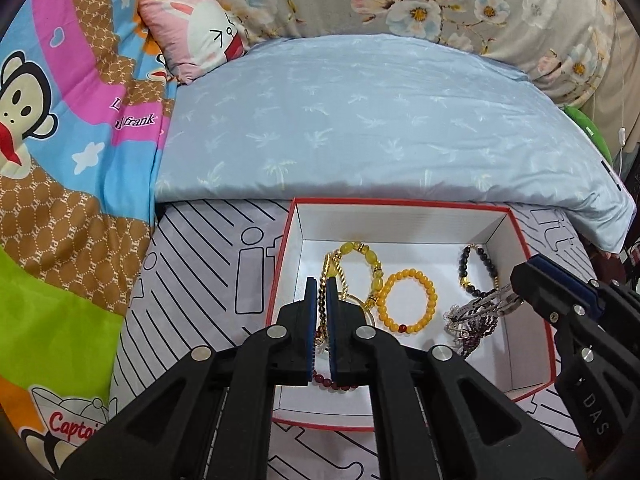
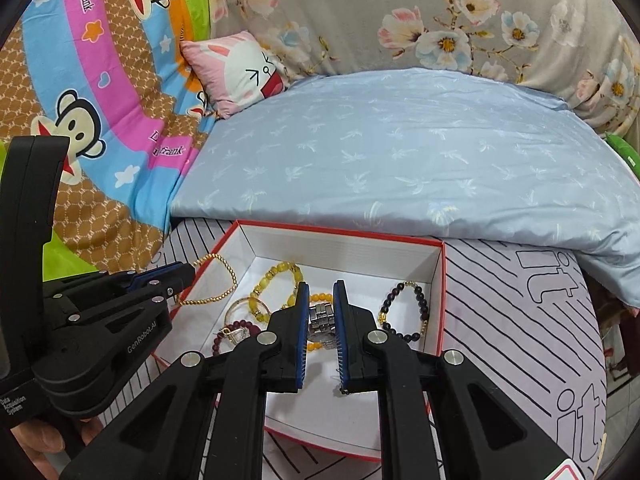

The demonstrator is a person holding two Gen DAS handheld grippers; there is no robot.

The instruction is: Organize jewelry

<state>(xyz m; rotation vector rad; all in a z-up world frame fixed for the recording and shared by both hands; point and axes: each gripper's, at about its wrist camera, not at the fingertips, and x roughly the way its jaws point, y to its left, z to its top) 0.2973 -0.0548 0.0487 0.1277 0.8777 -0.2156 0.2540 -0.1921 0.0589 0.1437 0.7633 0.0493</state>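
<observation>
A red-rimmed white box (image 1: 520, 240) (image 2: 442, 300) holds yellow bead bracelets (image 1: 406, 302), a dark bead bracelet (image 1: 478, 270) (image 2: 404, 310), a maroon bead bracelet (image 2: 236, 326) and a clear bangle. My left gripper (image 1: 321, 292) (image 2: 188, 270) is shut on a gold chain (image 2: 218, 280) that hangs over the box's left side. My right gripper (image 2: 321, 300) (image 1: 520, 284) is shut on a silver watch (image 2: 320, 320) (image 1: 486, 304) just above the box floor.
The box lies on a grey sheet with black line print (image 2: 520, 340). A folded pale blue quilt (image 1: 360, 128) lies behind it. A colourful monkey-print blanket (image 1: 60, 160) lies at the left, with a pink pillow (image 1: 200, 36) and a floral cover (image 1: 440, 0) at the back.
</observation>
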